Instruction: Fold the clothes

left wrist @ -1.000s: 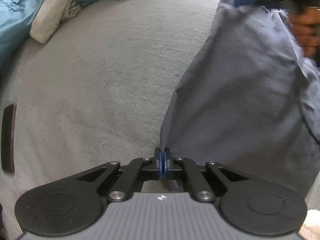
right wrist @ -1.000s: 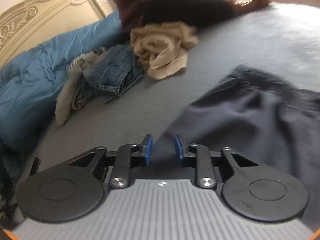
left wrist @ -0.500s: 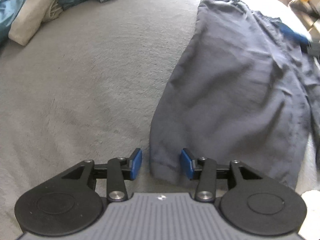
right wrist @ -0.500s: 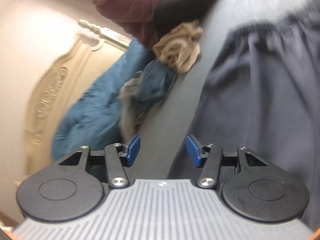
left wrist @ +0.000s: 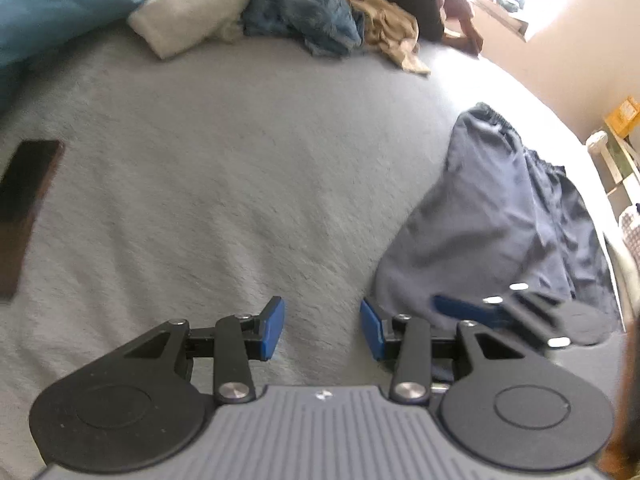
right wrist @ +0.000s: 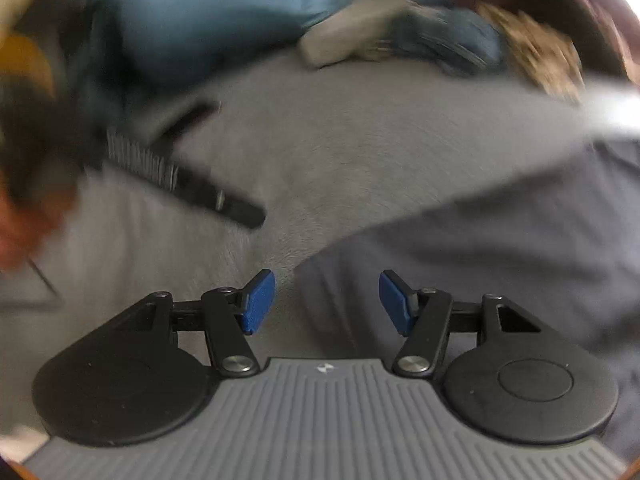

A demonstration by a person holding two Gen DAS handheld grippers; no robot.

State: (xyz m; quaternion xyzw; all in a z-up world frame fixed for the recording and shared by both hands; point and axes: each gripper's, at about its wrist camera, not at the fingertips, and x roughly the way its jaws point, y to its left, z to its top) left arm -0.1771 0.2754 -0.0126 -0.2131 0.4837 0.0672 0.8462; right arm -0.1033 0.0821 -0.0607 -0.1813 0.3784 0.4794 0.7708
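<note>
A dark navy garment (left wrist: pixel 500 216) with a gathered waistband lies spread on the grey bed cover (left wrist: pixel 240 184), to the right in the left wrist view. My left gripper (left wrist: pixel 322 330) is open over bare cover, just left of the garment's near hem, holding nothing. My right gripper (right wrist: pixel 326 300) is open too, low over the garment's (right wrist: pixel 500 248) edge with nothing between its fingers. In the left wrist view one blurred blue finger (left wrist: pixel 460 307) of the right gripper lies over the hem. The right wrist view is motion-blurred.
A heap of clothes lies at the far side: blue jeans (left wrist: pixel 308 24), a tan garment (left wrist: pixel 384 28), a white piece (left wrist: pixel 192 16) and a blue duvet (left wrist: pixel 60 0). A dark flat object (left wrist: pixel 24 208) lies at the left. A hand (right wrist: pixel 24 216) shows at the left edge.
My left gripper was shut on the garment's hem, then opened and let it go and drew left. The right gripper opened wider and swung down to the hem. The garment now lies flat.
</note>
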